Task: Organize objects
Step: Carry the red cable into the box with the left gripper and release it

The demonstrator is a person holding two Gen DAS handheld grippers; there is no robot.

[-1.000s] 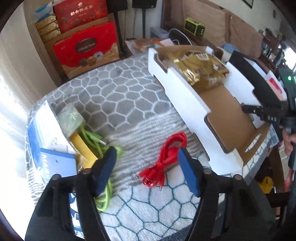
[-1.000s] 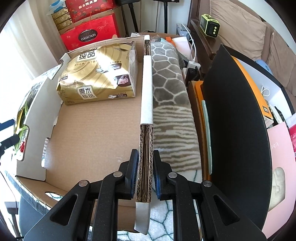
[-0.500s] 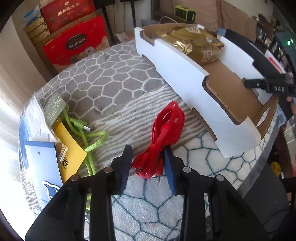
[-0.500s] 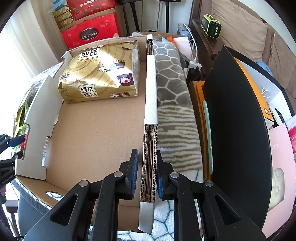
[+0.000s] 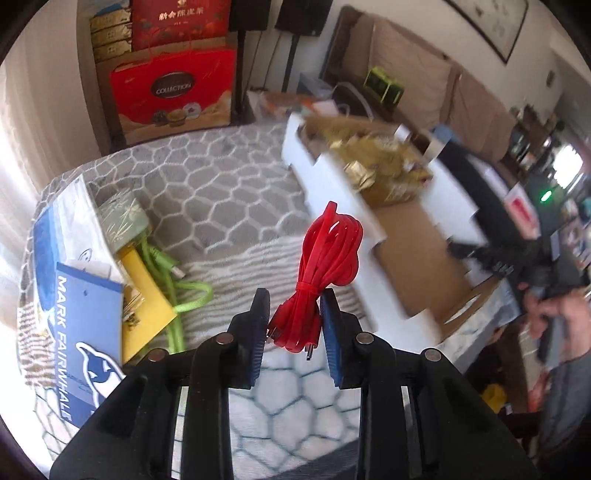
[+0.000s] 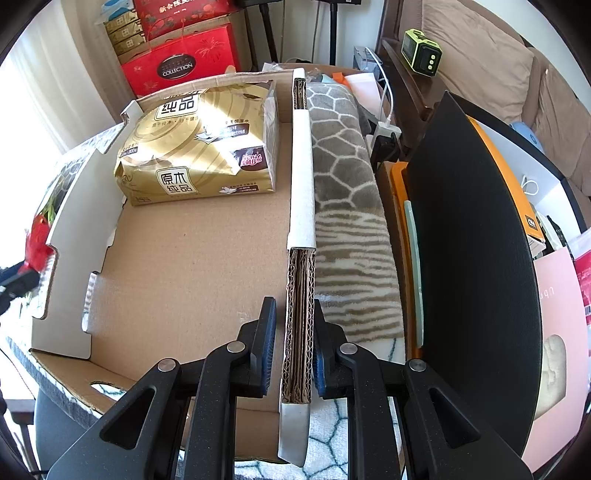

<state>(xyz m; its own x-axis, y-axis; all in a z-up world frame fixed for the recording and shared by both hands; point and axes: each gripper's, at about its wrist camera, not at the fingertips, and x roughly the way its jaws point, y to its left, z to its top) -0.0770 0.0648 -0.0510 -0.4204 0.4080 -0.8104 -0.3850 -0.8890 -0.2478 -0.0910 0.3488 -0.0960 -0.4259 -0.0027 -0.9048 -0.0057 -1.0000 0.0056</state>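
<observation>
Your left gripper (image 5: 293, 325) is closing on the red cable (image 5: 325, 254), lifted clear of the blanket (image 5: 221, 192). Your right gripper (image 6: 293, 332) clamps the box (image 6: 192, 266) wall. Beyond, a tissue pack (image 6: 199, 147) lies inside.

A bright room with strong daylight washing in from the left, past a pale curtain (image 5: 22, 122). Against the back wall stand red gift boxes (image 5: 173, 92) and stacked cartons (image 5: 110, 35). A brown sofa (image 6: 491, 55) with cushions runs along the right side, a framed picture (image 5: 491, 26) on the wall above it. A table is covered by a grey blanket (image 5: 207, 184) with a white honeycomb pattern. Black stands (image 5: 242, 55) rise behind the table's far edge.
</observation>
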